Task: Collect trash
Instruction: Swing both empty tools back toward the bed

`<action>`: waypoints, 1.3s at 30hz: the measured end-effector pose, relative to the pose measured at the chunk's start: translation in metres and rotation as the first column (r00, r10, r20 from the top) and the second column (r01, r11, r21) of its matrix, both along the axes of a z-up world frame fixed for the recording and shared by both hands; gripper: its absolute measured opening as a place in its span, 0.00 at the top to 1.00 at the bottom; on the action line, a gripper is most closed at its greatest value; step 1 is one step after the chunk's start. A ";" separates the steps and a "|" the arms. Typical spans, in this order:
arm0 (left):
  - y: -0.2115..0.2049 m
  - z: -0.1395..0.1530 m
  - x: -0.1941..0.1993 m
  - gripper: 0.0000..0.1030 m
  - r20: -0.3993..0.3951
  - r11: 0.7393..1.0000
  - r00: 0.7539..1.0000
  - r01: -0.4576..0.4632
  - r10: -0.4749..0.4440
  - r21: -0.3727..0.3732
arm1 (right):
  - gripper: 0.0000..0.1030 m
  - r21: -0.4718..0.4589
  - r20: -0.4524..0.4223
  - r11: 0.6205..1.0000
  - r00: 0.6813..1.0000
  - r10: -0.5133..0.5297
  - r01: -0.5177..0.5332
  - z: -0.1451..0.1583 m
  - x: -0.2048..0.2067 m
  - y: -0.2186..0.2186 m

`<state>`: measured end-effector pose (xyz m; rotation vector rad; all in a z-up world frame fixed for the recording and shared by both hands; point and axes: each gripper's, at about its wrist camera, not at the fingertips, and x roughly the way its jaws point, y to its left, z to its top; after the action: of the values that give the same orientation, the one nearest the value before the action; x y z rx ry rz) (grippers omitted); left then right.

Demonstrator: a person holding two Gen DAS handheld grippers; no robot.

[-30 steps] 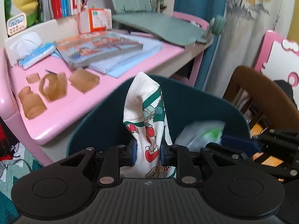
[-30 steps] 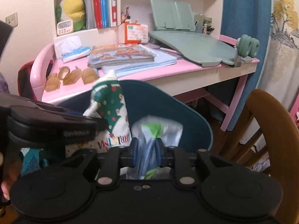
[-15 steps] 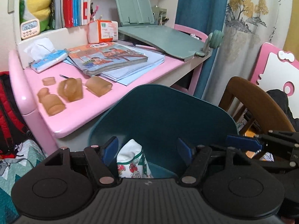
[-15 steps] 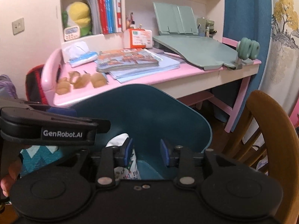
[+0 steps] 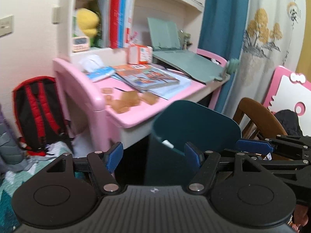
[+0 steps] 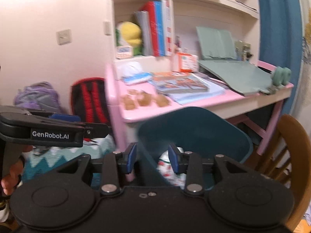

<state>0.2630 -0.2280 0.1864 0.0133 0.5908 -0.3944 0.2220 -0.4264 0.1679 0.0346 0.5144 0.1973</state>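
Trash sits inside the dark teal plastic bin (image 6: 196, 132): from the right wrist view we see a crumpled white wrapper with red and green print (image 6: 169, 167) lying low in it, just past our right gripper (image 6: 152, 158). That gripper's jaws stand parted, with nothing between the blue pads (image 6: 130, 158); the near rim of the bin runs through the gap. Our left gripper (image 5: 153, 155) has its jaws spread wide and holds nothing. From its view only a small white scrap (image 5: 168, 143) shows over the bin's rim, and we cannot tell what it belongs to. The bin's tall curved back rises beyond both grippers.

Behind the bin stands the pink counter (image 5: 136, 116) with its cream shelf unit. On the counter lie several amber translucent pieces (image 6: 143, 99), blurred, near the front edge, a stack of colourful magazines over pale blue sheets (image 6: 180, 85), a blue-and-white tissue pack (image 5: 101, 73) and a grey-green tilted book stand (image 5: 184, 62). Red and blue binders (image 6: 157, 29) and a yellow plush toy (image 5: 86, 22) fill the shelf. A red-and-black backpack (image 5: 37, 112) leans at the counter's left end, with a purple bag (image 6: 37, 95) beside it in the right view. A brown wooden chair (image 6: 291, 155) stands to the right of the bin.
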 end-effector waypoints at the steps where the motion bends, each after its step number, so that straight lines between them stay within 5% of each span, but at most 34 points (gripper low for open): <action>1: 0.011 0.003 -0.008 0.33 0.006 1.000 1.000 -0.012 0.012 -0.003 | 0.62 0.010 0.007 1.000 1.000 0.021 -0.021 0.004 -0.005 0.008; 9: 0.105 0.002 -0.060 0.21 0.022 0.991 0.990 -0.137 0.137 0.001 | 0.54 0.032 0.027 0.977 0.977 0.209 -0.210 0.008 -0.029 0.089; 17: 0.194 -0.029 -0.100 0.17 -0.007 0.959 0.960 -0.281 0.282 0.048 | 0.52 0.041 -0.036 0.927 0.927 0.374 -0.372 -0.019 -0.037 0.182; 22: 0.243 -0.053 -0.120 0.05 -0.026 0.935 0.935 -0.354 0.354 0.026 | 0.52 0.070 -0.043 0.896 0.896 0.442 -0.439 -0.041 -0.038 0.224; 31: 0.319 -0.111 -0.134 0.02 -0.047 0.882 0.882 -0.470 0.469 -0.021 | 0.51 0.084 -0.079 0.844 0.841 0.535 -0.529 -0.091 -0.031 0.284; 39: 0.377 -0.196 -0.114 0.02 -0.178 0.850 0.834 -0.526 0.522 0.031 | 0.51 0.078 -0.151 0.802 0.788 0.597 -0.592 -0.157 -0.008 0.331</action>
<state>0.1488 0.1486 -0.0098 -0.2034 0.7416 0.1404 0.2136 -0.0950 0.0114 -0.0895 0.6829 0.8330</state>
